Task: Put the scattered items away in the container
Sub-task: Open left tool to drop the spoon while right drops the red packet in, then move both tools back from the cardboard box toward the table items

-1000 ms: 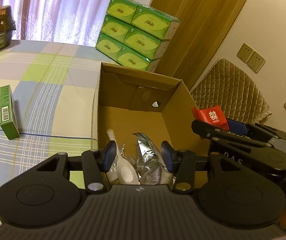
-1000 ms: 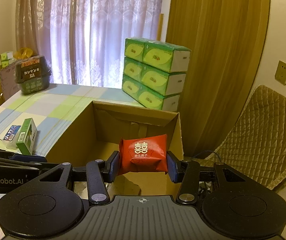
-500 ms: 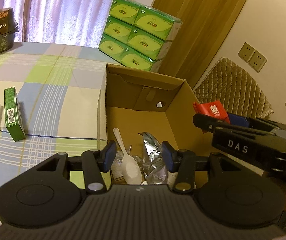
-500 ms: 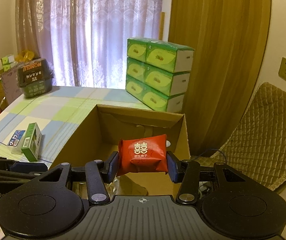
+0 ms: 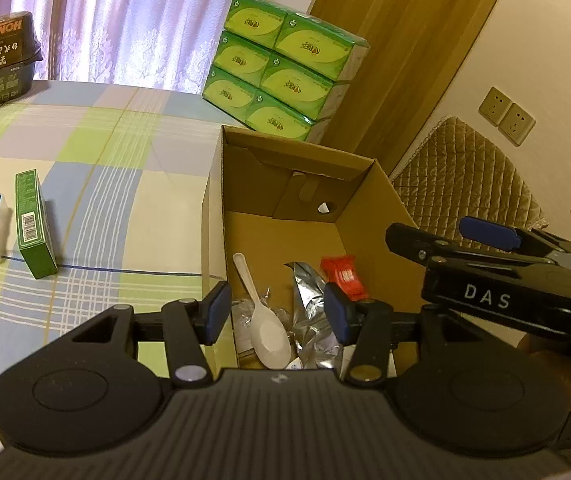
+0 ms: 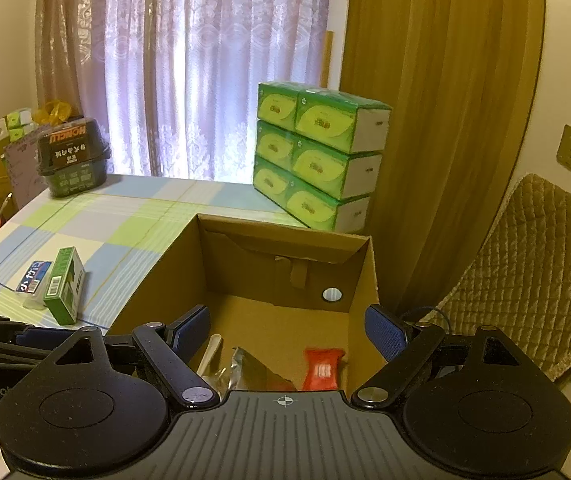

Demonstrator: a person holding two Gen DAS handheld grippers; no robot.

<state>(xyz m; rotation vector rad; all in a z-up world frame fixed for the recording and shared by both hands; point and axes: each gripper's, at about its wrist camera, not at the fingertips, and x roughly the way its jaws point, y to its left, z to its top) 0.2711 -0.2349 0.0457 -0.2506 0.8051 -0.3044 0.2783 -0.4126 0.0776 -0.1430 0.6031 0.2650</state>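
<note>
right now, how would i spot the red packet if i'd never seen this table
Find the open cardboard box at the table's edge, in front of the stacked green tissue packs. On its floor, the red packet lies right of the crumpled silver wrapper and white spoon; it is the only red thing inside.

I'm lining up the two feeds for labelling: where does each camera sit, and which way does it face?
Left wrist: on the left gripper, looking over the cardboard box and checked tablecloth; open fingers and the right gripper show.
Right wrist: on the right gripper above the box, facing the curtain; open fingers show.
Shared: box, red packet, white spoon, green carton, tissue packs.
</note>
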